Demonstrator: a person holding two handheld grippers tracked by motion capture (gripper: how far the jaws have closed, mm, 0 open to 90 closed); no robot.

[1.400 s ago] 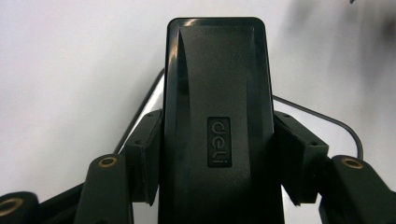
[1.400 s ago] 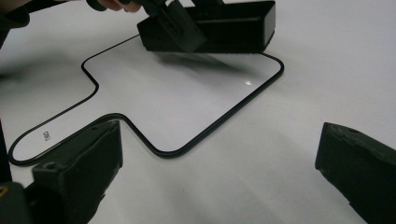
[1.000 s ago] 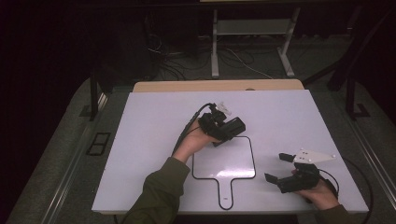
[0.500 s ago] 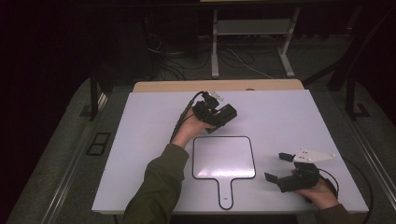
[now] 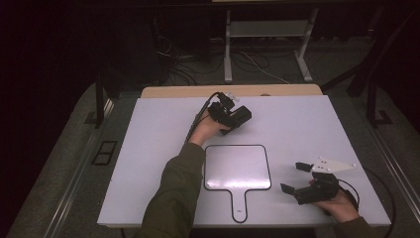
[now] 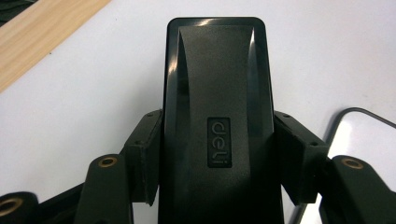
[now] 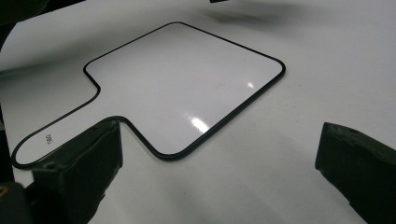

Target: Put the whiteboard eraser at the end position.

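My left claw (image 5: pixel 236 119) is squeezed tight on a black plastic block (image 6: pixel 218 121). The block is long and smooth, with round corners and a little shiny. A small raised badge on its top says "deli". The two black jaws press on its two long sides. I hold it over the far part of the white counter (image 5: pixel 148 148), near the strip of pale wood (image 5: pixel 168 91) at the back edge. My sleeve (image 5: pixel 173 198) is dark green cloth.

In the middle of the counter lies a flat white board (image 5: pixel 236 167). It is square with round corners, has a thin black rim, and a short handle that points toward me. Its top is glossy, and light shines off it in my right claw's view (image 7: pixel 187 88).

My right claw (image 5: pixel 296 177) is near the right side of the board, with its jaws wide apart and nothing between them. A pale grey plate with three corners sits on top of it.
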